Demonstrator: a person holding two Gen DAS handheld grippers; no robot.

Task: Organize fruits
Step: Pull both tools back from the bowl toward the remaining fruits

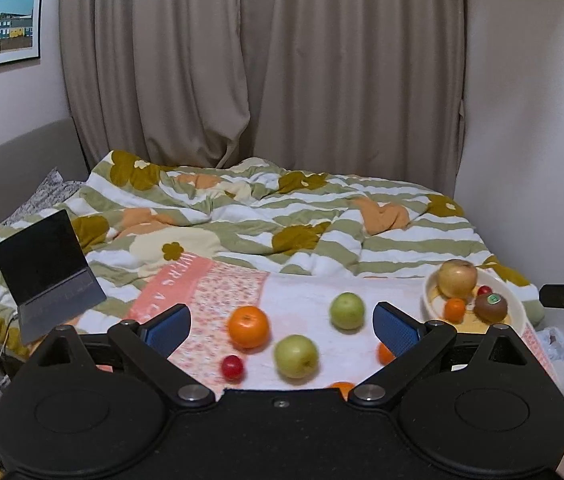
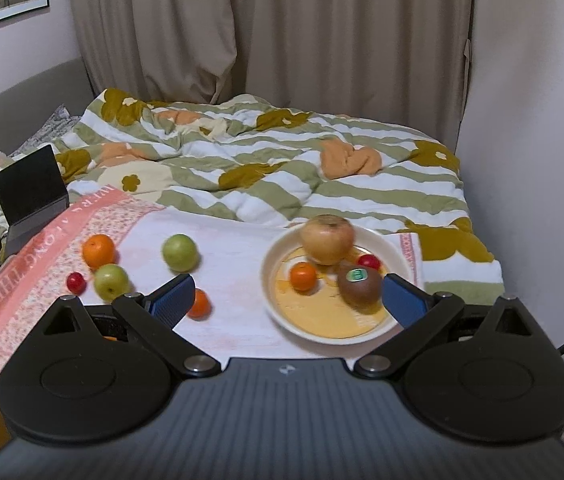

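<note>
Mid-sort: both grippers, left gripper (image 1: 282, 330) and right gripper (image 2: 287, 296), spread apart, empty. Next: grab a loose round green apple (image 1: 296, 356), drop into cream ceramic bowl (image 2: 278, 308).

1. The pink band of the towel (image 2: 42, 264) spread over the bed carries pale capital letters. From the right wrist view they run along the band's length and read in part "LONG THE", with more letters at either end too distorted to make out.
2. From the left wrist view the same towel (image 1: 178, 280) shows only a fragment, something like "WERS A", the rest cut off by the tongs.
3. The kiwi (image 2: 359, 289) in the bowl wears a small green sticker (image 2: 355, 275); its print is too small to read.
4. The same sticker (image 1: 493, 299) shows in the left wrist view, equally unreadable.
</note>
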